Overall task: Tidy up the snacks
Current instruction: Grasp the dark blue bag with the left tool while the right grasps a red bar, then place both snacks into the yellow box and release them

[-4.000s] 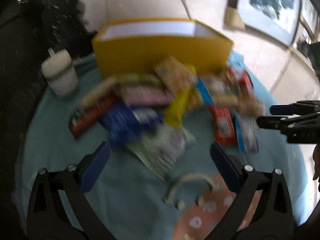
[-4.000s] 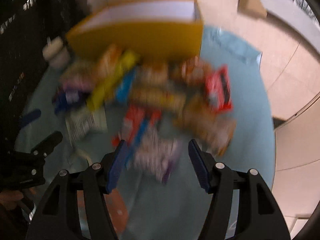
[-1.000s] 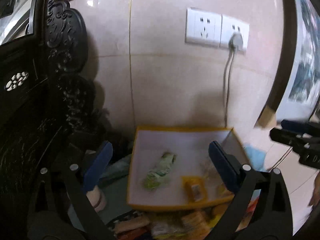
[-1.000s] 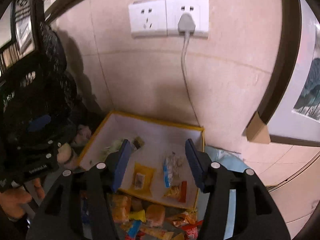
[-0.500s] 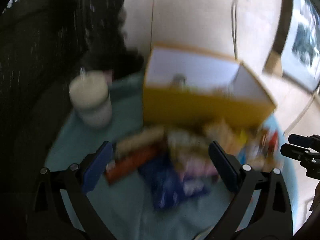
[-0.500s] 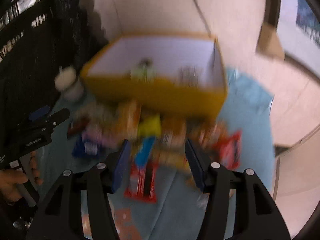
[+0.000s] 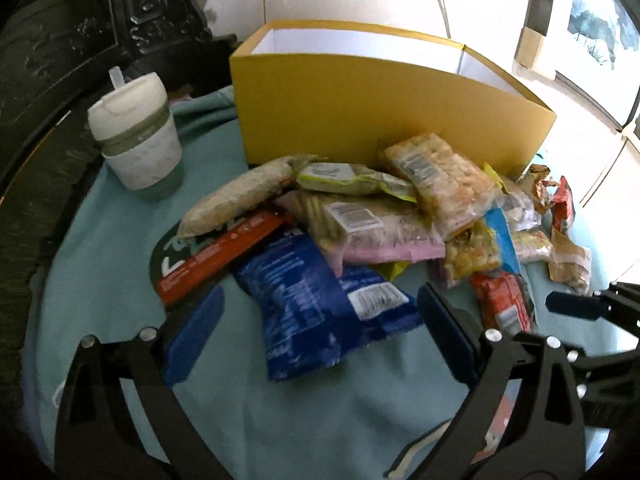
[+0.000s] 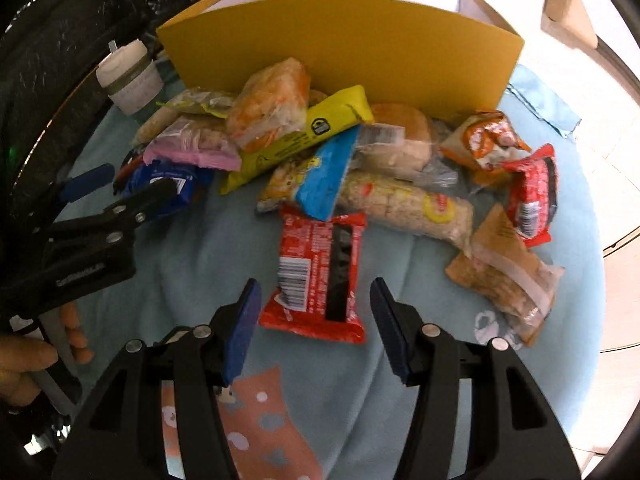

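A: Two grippers hang over the pile, and neither carries anything. The left gripper (image 7: 316,344) has its blue-padded fingers (image 7: 192,340) spread wide on either side of the dark blue crinkly foil snack bag (image 7: 320,304), which lies flat on the pale blue-green cloth covering the desk (image 7: 100,280); the pads do not appear to touch it.

B: And the right gripper (image 8: 316,324)?

A: Its fingers (image 8: 240,332) stand moderately apart around the near end of the red glossy wrapper with a black stripe and a barcode (image 8: 320,276). That packet lies alone at the front of the heap, just beside the blue-and-yellow packet (image 8: 316,176).

B: So the step in hand looks like a fresh pick, bound for the open yellow cardboard box with the white inside (image 7: 384,100) behind the pile.

A: Likely. To do it well, each gripper should come straight down so the pads straddle its packet across the narrow width, then close gently; these wrappers are slippery and soft, and a hard pinch would crush what is inside.

B: The blue bag has its far end tucked under the pink-edged clear packet of wafers (image 7: 372,232).

A: So lifting slowly, drawing it toward the near edge first, should keep the stack from sliding. The white lidded cup with a spout (image 7: 136,136) stands well clear to the left.
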The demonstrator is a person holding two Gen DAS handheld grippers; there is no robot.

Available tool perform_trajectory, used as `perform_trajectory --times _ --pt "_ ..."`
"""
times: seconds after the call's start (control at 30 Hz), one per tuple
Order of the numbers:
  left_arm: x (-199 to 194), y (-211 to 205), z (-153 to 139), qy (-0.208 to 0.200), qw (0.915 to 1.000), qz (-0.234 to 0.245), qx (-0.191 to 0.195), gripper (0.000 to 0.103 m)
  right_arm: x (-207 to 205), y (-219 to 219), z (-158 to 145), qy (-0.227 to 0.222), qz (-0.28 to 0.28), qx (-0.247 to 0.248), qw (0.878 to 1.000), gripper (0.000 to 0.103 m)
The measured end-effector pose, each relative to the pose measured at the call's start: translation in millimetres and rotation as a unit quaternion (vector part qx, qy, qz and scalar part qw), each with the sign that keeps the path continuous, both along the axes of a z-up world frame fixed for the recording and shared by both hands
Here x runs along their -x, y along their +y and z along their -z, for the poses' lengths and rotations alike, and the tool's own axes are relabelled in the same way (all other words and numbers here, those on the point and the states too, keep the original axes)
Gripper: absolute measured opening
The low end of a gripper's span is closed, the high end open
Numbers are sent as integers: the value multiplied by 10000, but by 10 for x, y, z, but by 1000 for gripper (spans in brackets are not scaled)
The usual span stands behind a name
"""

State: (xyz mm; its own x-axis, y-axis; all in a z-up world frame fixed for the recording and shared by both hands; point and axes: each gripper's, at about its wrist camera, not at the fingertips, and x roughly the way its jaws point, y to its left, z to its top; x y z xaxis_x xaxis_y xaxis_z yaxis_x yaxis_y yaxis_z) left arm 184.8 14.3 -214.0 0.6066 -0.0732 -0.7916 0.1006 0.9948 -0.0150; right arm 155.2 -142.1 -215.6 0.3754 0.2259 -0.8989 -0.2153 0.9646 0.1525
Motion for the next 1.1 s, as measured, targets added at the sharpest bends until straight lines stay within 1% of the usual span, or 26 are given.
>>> perform_trajectory --times 0.1,0.2,0.23,0.27,0.3,0.33,0.37,0.4,0.43,0.5,0.6,0.83,0.97,1.1 --pt "-105 -31 80 52 10000 -17 -74 99 -91 96 73 26 -14 81 10000 57" --pt "-235 -30 195 186 9997 -111 -88 99 -194 191 172 55 66 378 9992 57" --pt "-259 -31 228 235 9996 -111 -99 97 -218 211 203 65 88 452 9989 57" --pt "-283 -30 270 313 9995 -65 -82 92 -248 229 265 130 109 529 9985 57" --pt "-289 -24 289 332 9994 -58 -124 74 -262 246 293 143 104 520 9985 46" --pt "-279 24 280 241 9996 -92 -135 64 -265 269 283 86 47 504 9987 45" --pt "-263 115 265 179 9997 -100 127 61 -263 288 271 90 -65 461 9989 44" --pt "-247 155 259 150 9996 -71 224 58 -246 288 261 107 -152 339 9993 44" --pt "-203 189 250 88 9997 21 229 56 -223 286 252 76 -201 331 9992 44" --pt "-115 249 243 32 9995 48 314 55 -175 280 256 80 -261 287 9992 44" --pt "43 316 236 38 9987 3 499 54 -109 186 233 64 -150 168 9997 44" --pt "387 326 195 2 9986 33 529 53 15 66 54 -85 -43 -3 10000 44" --pt "545 295 83 -111 9983 107 561 53 133 -57 -61 -255 -111 -154 9995 44" --pt "655 233 -116 -311 9973 231 620 53 205 -96 -225 -391 -131 -299 9987 44"
